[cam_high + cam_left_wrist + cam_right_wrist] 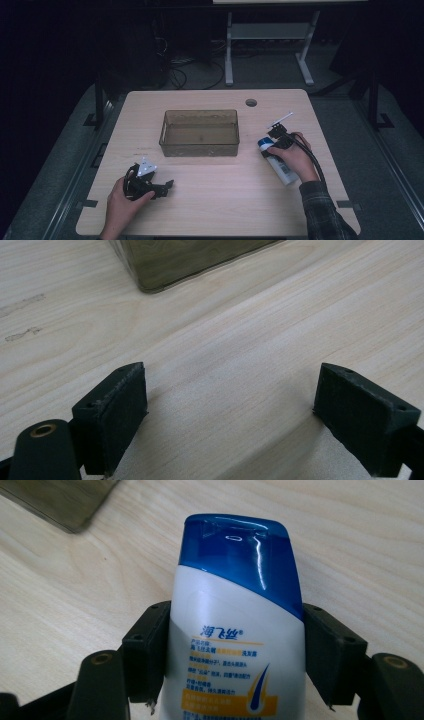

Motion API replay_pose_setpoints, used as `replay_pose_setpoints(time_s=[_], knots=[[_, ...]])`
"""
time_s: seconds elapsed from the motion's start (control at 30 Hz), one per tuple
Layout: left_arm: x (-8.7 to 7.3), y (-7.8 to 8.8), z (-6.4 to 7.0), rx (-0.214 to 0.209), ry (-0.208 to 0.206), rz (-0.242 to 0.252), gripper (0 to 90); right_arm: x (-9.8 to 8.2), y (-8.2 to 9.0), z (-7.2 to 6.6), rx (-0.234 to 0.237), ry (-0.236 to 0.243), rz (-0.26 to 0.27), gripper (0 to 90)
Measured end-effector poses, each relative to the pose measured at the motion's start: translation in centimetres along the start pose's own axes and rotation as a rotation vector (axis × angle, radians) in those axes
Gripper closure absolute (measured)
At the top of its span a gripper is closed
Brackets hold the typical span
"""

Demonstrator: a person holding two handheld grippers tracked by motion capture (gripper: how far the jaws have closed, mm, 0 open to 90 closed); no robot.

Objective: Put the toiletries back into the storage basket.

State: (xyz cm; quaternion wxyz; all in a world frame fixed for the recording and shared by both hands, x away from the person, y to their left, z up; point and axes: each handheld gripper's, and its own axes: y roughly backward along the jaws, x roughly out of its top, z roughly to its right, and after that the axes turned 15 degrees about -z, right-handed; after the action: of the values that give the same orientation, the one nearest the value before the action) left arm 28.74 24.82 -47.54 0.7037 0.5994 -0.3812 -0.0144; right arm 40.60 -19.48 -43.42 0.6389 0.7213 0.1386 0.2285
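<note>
A white shampoo bottle point(285, 174) with a blue cap lies on the right side of the wooden table point(225, 200). My right gripper point(272, 150) is shut on it. In the right gripper view the two black jaws press the bottle point(235, 595) from both sides, just below the cap, with my right gripper point(235, 650) low over the tabletop. My left gripper point(165, 189) rests at the front left, held by a hand. Its jaws stand wide apart over bare wood, and nothing lies between the fingers of my left gripper point(230, 410).
A translucent brown rectangular bin point(199, 149) stands in the middle of the table, its corner also visible as the bin point(185, 260) and the bin point(60, 500). A round cable hole point(251, 103) sits near the far edge. Desk legs and cables lie on the floor beyond.
</note>
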Motion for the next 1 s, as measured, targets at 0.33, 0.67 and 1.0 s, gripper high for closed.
replay_pose_setpoints(time_s=[0.33, 0.67, 1.0], knots=[[0.0, 0.0, 0.0, 0.002, -0.002, 0.000, 12.5, -1.7, 1.3, 0.0, 0.022, -0.010, 0.118, 33.8], [0.0, 0.0, 0.0, 0.002, -0.002, 0.000, 12.5, -3.5, 2.3, 0.2, 0.041, -0.022, 0.230, 33.9], [0.0, 0.0, 0.0, 0.001, -0.001, 0.002, 12.5, -5.2, 2.9, 0.6, 0.071, -0.034, 0.343, 33.9]])
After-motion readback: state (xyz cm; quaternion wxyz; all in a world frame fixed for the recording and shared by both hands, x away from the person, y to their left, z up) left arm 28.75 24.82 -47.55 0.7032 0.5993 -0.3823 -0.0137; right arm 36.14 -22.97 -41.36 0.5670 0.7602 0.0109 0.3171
